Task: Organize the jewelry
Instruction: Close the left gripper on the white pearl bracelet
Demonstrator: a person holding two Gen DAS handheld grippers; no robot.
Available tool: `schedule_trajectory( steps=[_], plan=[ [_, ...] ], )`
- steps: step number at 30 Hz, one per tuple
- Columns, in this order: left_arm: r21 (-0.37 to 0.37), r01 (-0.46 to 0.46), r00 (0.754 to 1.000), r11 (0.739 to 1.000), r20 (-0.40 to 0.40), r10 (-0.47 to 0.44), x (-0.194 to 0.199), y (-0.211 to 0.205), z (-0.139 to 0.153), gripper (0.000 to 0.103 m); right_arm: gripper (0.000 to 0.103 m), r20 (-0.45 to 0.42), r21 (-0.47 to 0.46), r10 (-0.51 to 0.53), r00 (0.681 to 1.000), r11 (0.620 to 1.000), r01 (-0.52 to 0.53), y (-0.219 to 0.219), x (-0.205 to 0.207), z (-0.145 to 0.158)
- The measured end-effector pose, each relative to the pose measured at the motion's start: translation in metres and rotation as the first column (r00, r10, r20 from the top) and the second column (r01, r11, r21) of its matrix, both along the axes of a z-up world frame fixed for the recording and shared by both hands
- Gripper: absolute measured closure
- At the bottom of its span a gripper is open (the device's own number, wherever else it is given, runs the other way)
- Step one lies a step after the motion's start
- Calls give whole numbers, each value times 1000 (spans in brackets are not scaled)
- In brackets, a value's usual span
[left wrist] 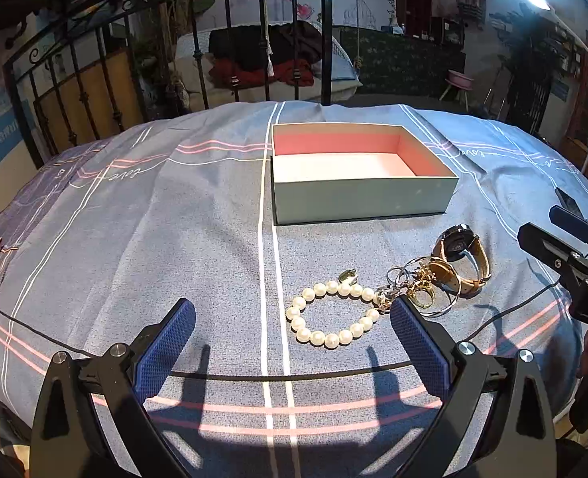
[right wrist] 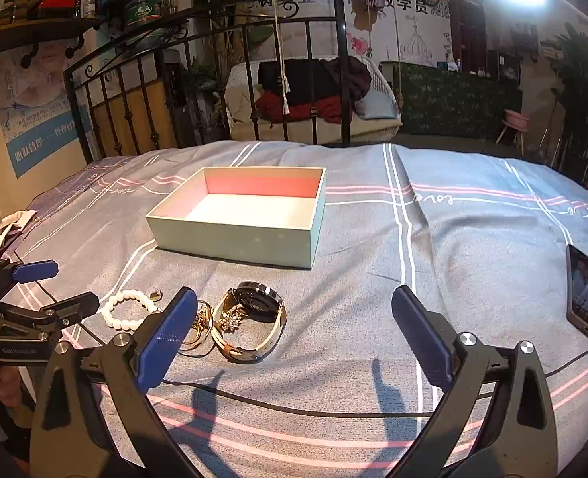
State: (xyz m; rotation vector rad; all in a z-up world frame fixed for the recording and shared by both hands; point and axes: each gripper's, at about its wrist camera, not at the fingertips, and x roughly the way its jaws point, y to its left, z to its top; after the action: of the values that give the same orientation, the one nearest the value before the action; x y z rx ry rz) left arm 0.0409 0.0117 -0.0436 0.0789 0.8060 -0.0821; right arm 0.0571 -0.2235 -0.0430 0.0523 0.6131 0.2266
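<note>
**Two open grippers, one heap of jewelry, box empty beyond**

Left wrist view: left gripper point(left wrist: 292, 330) spread wide, holding nothing. Pearl bracelet point(left wrist: 331, 314) lying flat on the bedspread point(left wrist: 134, 239), a little right of the gap's centre and just ahead of the fingertips. Tangle of rings and thin bangles point(left wrist: 417, 288) touching the bracelet's right end, close by the right fingertip. Two watches point(left wrist: 459, 263) further right, side by side and touching the tangle. Box point(left wrist: 357, 195) straight ahead, well beyond the heap, open-topped and bare inside. Right gripper point(left wrist: 561, 235) entering from the right edge, near the watches, fingers apart.

Right wrist view: right gripper point(right wrist: 294, 326) likewise spread and empty. Watches point(right wrist: 254, 320) low in the left part of the gap, bands curled into loops, upright on edge. Rings beside the left fingertip, partly hidden by it; bracelet point(right wrist: 128, 312) further left, outside the gap. Box point(right wrist: 238, 235) ahead and slightly left. Phone point(right wrist: 585, 292) far right, well apart.

Judged from this: bracelet nearer the left gripper, watches nearer the right; nothing boxed yet
</note>
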Motion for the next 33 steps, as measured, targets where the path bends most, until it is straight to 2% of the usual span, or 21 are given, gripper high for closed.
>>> schedule_trajectory(
  steps=[3, 8, 14, 17, 19, 23, 25, 28, 29, 31, 33],
  plan=[
    [-19, -3, 999, 1000, -43, 2, 13, 5, -5, 14, 12, -28, 9, 19, 999, 1000, -19, 1, 9, -9],
    [-22, 10, 993, 1000, -116, -13, 31, 8, -19, 36, 15, -68, 16, 40, 997, 999, -39, 4, 20, -18],
    [7, 26, 982, 1000, -186, -24, 40, 11, -38, 40, 17, -114, -3, 41, 993, 999, -42, 8, 30, -27],
    [47, 58, 980, 997, -192, -48, 40, 7, -42, 40, 25, -170, -39, 45, 984, 998, -52, 15, 37, -36],
    [58, 56, 977, 997, -209, -43, 42, 5, -43, 39, 40, -215, -63, 58, 975, 995, -73, 20, 42, -42],
    [71, 48, 974, 996, -225, -31, 43, 4, -43, 40, 52, -257, -86, 83, 963, 990, -108, 30, 45, -47],
    [73, 60, 975, 995, -219, -43, 41, 2, -43, 43, 69, -257, -134, 78, 963, 984, -115, 35, 44, -48],
    [55, 102, 975, 993, -201, -89, 37, -3, -41, 61, 85, -254, -154, 98, 962, 978, -141, 40, 40, -49],
    [52, 121, 975, 991, -196, -109, 35, -6, -41, 74, 86, -248, -171, 100, 964, 975, -145, 41, 39, -49],
    [36, 153, 972, 988, -185, -144, 32, -11, -39, 92, 94, -238, -184, 107, 965, 971, -153, 40, 35, -50],
    [28, 148, 976, 989, -168, -141, 30, -13, -37, 93, 97, -216, -196, 109, 970, 969, -153, 40, 32, -46]
  ],
)
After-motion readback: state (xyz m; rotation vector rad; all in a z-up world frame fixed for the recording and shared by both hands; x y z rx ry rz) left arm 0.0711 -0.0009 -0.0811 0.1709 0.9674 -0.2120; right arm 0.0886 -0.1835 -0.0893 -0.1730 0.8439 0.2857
